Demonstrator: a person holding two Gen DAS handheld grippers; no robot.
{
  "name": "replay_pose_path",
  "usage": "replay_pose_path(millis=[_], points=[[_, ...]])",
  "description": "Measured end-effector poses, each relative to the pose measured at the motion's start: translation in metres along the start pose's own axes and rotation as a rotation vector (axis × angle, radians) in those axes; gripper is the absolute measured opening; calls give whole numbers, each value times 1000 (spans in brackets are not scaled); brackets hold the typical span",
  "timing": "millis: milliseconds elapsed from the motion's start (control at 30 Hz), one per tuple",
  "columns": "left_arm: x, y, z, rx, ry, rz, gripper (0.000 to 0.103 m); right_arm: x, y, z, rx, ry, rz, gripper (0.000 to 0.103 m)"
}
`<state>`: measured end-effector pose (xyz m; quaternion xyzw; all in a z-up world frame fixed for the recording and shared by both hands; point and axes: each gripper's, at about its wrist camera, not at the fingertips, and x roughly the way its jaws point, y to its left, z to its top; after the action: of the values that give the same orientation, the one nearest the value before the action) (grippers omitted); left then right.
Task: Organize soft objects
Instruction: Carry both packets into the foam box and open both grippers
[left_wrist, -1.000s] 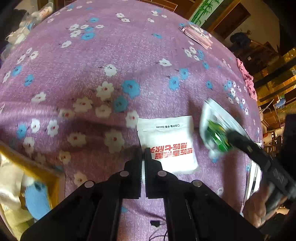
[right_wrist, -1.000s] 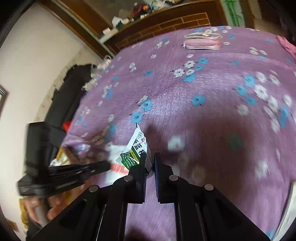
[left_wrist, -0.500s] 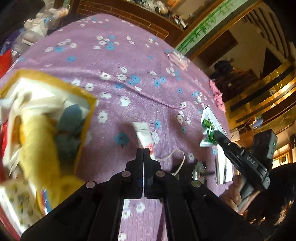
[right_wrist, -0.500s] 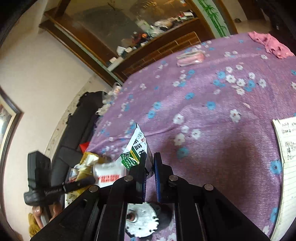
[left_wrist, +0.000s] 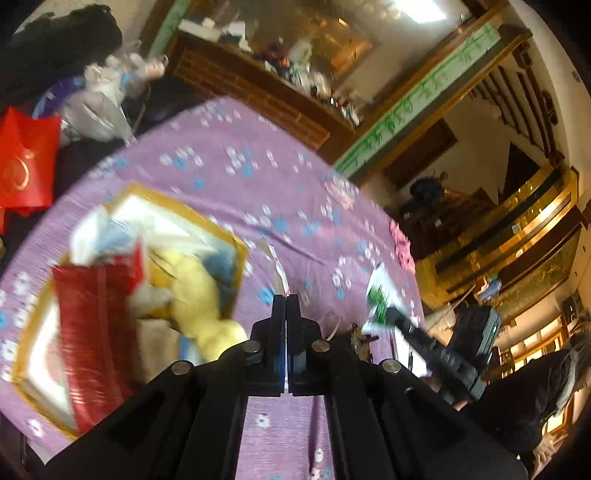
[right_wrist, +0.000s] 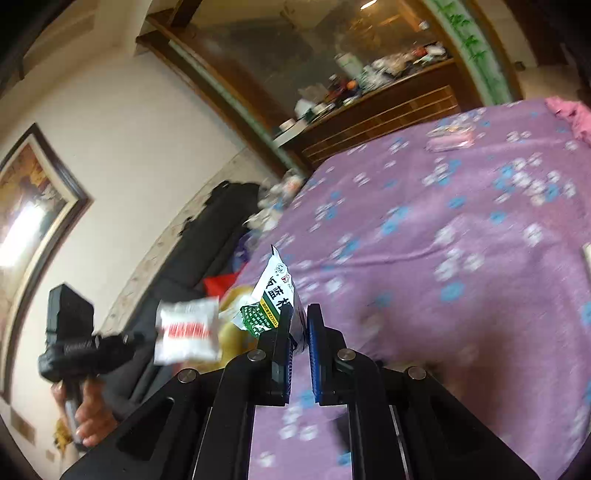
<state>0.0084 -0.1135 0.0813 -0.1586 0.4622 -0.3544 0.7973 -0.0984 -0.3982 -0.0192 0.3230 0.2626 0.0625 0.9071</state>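
Observation:
My left gripper (left_wrist: 286, 300) is shut on a white packet with red print, seen edge-on in its own view (left_wrist: 279, 275) and flat in the right wrist view (right_wrist: 186, 334), held in the air above the purple flowered table. My right gripper (right_wrist: 299, 314) is shut on a white and green packet (right_wrist: 275, 295), also lifted; it shows in the left wrist view (left_wrist: 377, 295). A gold-rimmed box (left_wrist: 236, 243) at the left holds a yellow plush toy (left_wrist: 195, 291), a red package (left_wrist: 92, 325) and other soft things.
A pink pouch (right_wrist: 448, 140) and a pink cloth (right_wrist: 570, 114) lie at the far side of the table. A dark sofa (right_wrist: 207, 229) with bags stands beyond the left edge. A wooden cabinet (right_wrist: 388, 114) stands behind.
Both grippers have risen well above the table with their packets. The left gripper has swung left, so the gold-rimmed box now lies just left of it.

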Motion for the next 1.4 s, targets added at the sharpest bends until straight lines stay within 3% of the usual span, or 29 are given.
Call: replay_pose_path(millis=[233, 567, 667, 800, 867, 933, 967, 1000, 1067, 1100, 1133, 1167, 1233, 1400], points=[[-6, 52, 18, -72, -24, 6, 0, 56, 57, -18, -29, 109, 14, 7], [12, 120, 0, -150, 36, 22, 0, 152, 99, 8, -31, 213, -38, 7], [12, 122, -2, -119, 21, 41, 0, 176, 109, 15, -21, 240, -28, 7], [12, 118, -4, -57, -15, 123, 0, 204, 115, 20, -37, 255, -77, 14], [13, 114, -10, -6, -11, 170, 0, 210, 115, 20, -24, 253, -83, 33], [12, 108, -19, 47, -16, 213, 2, 204, 117, 17, -4, 213, -73, 70], [10, 103, -24, 79, -24, 231, 3, 198, 120, 14, -5, 183, -61, 74], [8, 96, -30, 117, -39, 260, 7, 189, 124, 11, -13, 164, -52, 74], [3, 86, -42, 171, -86, 328, 28, 165, 133, -2, -35, 128, -41, 74], [0, 80, -51, 195, -123, 380, 55, 155, 135, -11, -44, 108, -40, 77], [-3, 75, -63, 213, -174, 442, 66, 142, 139, -21, -53, 85, -43, 80], [-8, 71, -77, 227, -229, 489, 66, 128, 142, -36, -68, 60, -54, 81], [-11, 65, -95, 254, -254, 538, 67, 109, 144, -62, -97, 24, -100, 83], [-13, 55, -126, 276, -204, 630, 67, 79, 155, -116, -163, 7, -172, 83]])
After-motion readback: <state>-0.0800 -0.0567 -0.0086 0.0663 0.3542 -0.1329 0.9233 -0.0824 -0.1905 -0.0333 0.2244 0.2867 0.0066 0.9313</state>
